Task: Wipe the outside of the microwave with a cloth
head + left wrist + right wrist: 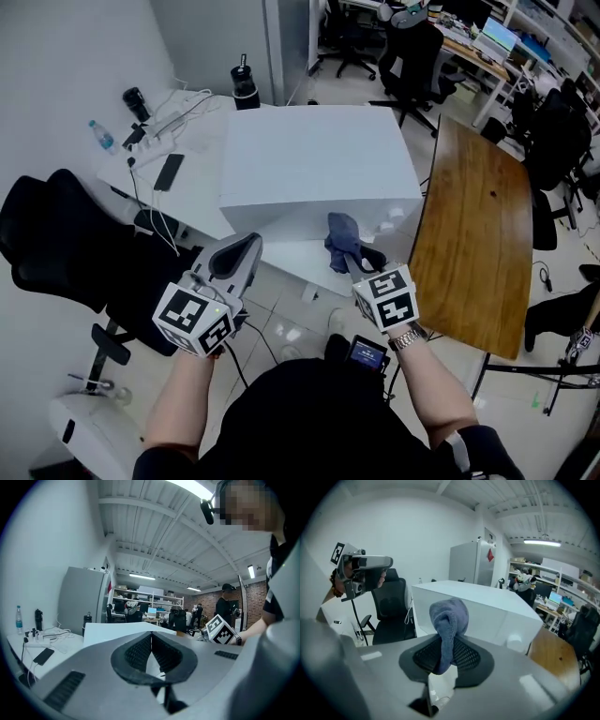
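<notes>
the right gripper (356, 261) has its jaws partly closed, pinching a bunched blue cloth (342, 239) that stands up just in front of the near face of the white microwave (319, 164). the microwave sits on a white desk (192, 192), left of a wooden table (473, 234). the left gripper (239, 258) is near left, jaws fully together and empty.
</notes>
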### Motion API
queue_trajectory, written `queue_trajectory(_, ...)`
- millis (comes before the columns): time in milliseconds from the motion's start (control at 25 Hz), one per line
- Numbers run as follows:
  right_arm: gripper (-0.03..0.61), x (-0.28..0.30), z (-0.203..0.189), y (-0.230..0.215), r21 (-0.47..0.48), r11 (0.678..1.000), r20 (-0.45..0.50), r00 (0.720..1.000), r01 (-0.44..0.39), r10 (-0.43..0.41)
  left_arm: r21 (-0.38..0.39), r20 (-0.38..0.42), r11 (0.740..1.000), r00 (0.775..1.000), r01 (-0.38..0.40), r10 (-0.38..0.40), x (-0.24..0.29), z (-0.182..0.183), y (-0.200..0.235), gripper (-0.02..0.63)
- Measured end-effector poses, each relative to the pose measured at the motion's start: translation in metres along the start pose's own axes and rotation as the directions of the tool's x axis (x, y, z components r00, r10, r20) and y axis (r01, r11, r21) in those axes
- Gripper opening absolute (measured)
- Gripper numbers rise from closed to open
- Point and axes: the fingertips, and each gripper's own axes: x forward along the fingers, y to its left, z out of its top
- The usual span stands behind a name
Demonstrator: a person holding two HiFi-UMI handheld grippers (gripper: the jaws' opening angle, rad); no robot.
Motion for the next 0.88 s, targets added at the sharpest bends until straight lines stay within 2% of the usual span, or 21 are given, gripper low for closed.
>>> queue_trajectory(200,0.069,0.036,0.030,0.067,-0.082,0.987,0.064,0.988,-0.135,0.141,-0.012,0.001,0.997,0.997,-0.082,0.082,-0.041,-0.003,0.029,0.006)
queue_trajectory(400,0.069,0.075,0.051,0.123,-0.161,0.964,0.091,0.970,-0.210,0.226,-0.018,0.002,0.986,0.987,-0.163,0.163,-0.080,-0.007,0.057,0.006)
queue_trajectory(640,0.069,0.115,0.074,0.163,-0.207,0.949,0.102,0.960,-0.237,0.262,-0.011,-0.005,0.976,0.976,-0.217,0.217,-0.110,-0.010,0.083,0.006)
queue_trajectory(880,0.069,0.145,0.083,0.174,-0.197,0.954,0.094,0.964,-0.226,0.247,-0.022,-0.018,0.970,0.970,-0.242,0.241,-0.122,-0.013,0.099,0.006)
